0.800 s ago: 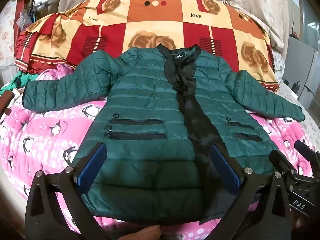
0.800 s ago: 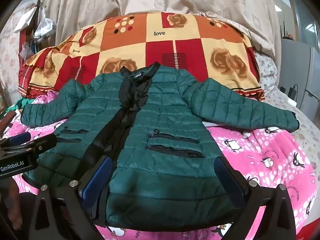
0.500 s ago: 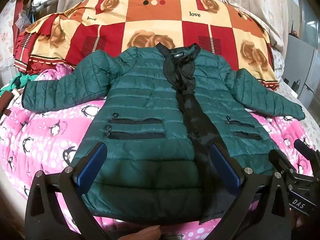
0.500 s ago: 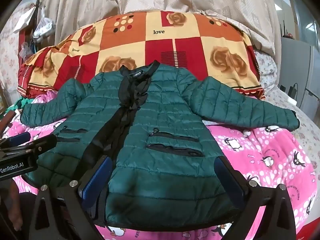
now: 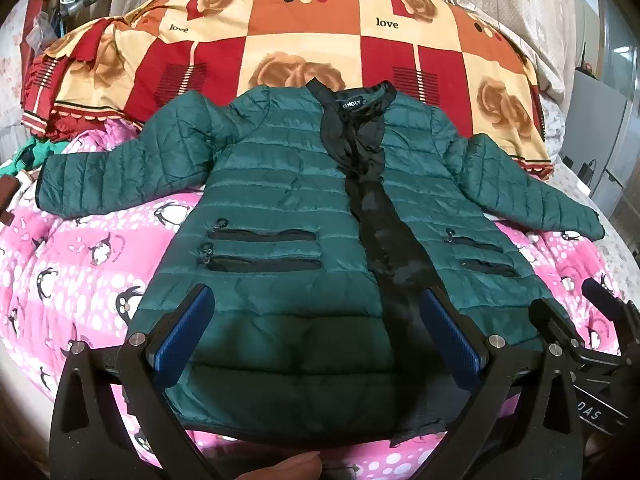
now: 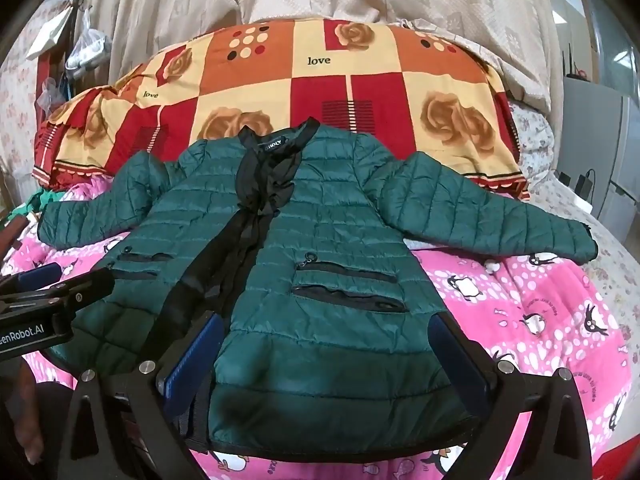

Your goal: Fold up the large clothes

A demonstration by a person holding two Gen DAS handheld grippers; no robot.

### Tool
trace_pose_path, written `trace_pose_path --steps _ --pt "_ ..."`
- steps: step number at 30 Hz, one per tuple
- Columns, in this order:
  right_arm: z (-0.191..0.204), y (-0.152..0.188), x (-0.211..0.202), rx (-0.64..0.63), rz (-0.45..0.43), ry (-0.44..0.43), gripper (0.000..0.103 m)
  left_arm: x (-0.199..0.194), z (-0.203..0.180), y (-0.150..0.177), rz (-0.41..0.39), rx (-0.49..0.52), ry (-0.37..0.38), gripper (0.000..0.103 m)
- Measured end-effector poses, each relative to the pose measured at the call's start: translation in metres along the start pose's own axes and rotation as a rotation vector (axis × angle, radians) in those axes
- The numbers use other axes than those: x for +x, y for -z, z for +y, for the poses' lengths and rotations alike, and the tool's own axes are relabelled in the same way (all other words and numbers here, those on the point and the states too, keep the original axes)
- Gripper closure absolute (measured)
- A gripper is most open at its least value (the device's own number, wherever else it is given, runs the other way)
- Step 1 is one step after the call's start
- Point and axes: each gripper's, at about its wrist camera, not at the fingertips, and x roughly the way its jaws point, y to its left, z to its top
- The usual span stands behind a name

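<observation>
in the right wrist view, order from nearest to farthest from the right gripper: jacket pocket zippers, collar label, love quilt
1. pocket zippers, just ahead of the right gripper
2. collar label, at the jacket's far end
3. love quilt, behind the collar

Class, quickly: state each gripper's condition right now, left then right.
Left gripper: open, holding nothing, above the green jacket.
Right gripper: open, holding nothing, above the jacket's hem.

The quilted puffer jacket (image 5: 280,208) is dark green with black zipper pocket slits, black trim and a black lining strip down its front. It lies on a pink fleece blanket (image 5: 80,264) printed with penguins and white dots, beside a checked quilt (image 5: 304,36) in red, orange and cream with brown roses. Both grippers' finger pads (image 5: 184,334) are blue on black frames.
</observation>
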Motion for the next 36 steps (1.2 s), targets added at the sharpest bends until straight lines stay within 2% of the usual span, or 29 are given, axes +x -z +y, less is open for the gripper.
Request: trace_pose_path --steps 2,23,36 --pt "0.001 -0.001 0.0 0.0 0.002 0.001 0.002 0.004 0.008 -0.009 0.014 0.001 0.012 0.0" --pt "0.001 0.005 0.003 -0.022 0.048 0.043 0.002 0.004 0.016 -0.011 0.042 -0.009 0.034 0.0" --pt "-0.002 0.006 0.003 -0.013 0.054 0.046 0.002 0.011 0.006 -0.006 0.042 -0.007 0.04 0.0"
